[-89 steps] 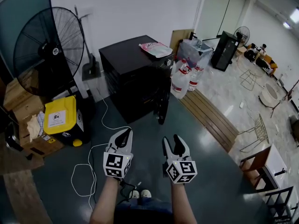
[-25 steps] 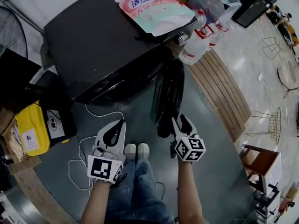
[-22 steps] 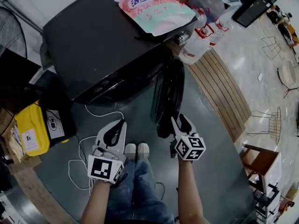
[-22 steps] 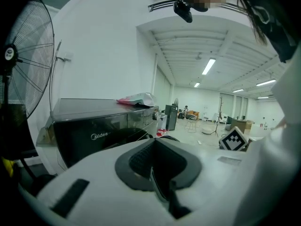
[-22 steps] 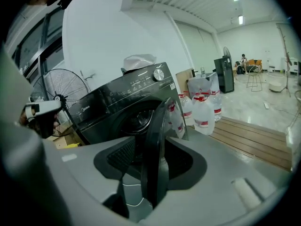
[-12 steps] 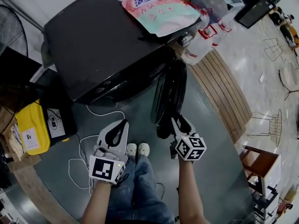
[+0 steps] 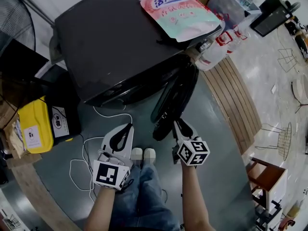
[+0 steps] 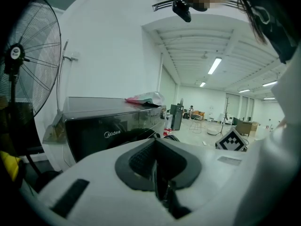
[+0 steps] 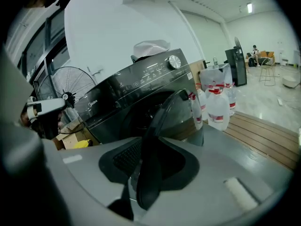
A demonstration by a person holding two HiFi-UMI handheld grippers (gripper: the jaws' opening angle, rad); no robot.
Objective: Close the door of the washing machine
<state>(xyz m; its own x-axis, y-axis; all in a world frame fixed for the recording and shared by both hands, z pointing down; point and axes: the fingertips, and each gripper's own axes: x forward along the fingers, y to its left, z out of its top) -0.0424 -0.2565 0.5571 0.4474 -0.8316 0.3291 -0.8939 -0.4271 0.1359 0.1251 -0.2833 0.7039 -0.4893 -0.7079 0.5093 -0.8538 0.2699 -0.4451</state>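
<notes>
Head view: black washing machine (image 7: 110,47) stands w/ front facing the person; detergent pouch (image 7: 180,13) lies on its top.
Door: door (image 7: 174,100) is swung wide open, hinged on the machine's right side, free edge pointing at the person; drum opening behind it is uncovered.
R gripper: R gripper (image 7: 179,128) is at the door's free edge. Right gripper view shows the dark rim standing between the jaws; jaws are about half wide and closing, no firm pinch visible yet.
L gripper: L gripper (image 7: 126,131) hangs low, to the left of the door and apart from it; jaws together, nothing between them.
Handling: prob. a stiff, fairly heavy door (thick rim, glass bowl); should swing on its hinge w/o flexing. Rim looks smooth and glossy, so likely slippery.
Hold point: free edge, far from the hinge, gives most leverage; a push on the outer face would do as well as a pinch.
Task stage: closing not yet done; door needs a full swing to the front panel, then prob. a firm press to latch.
Risk: pads sliding off the curved rim mid-swing.
</notes>
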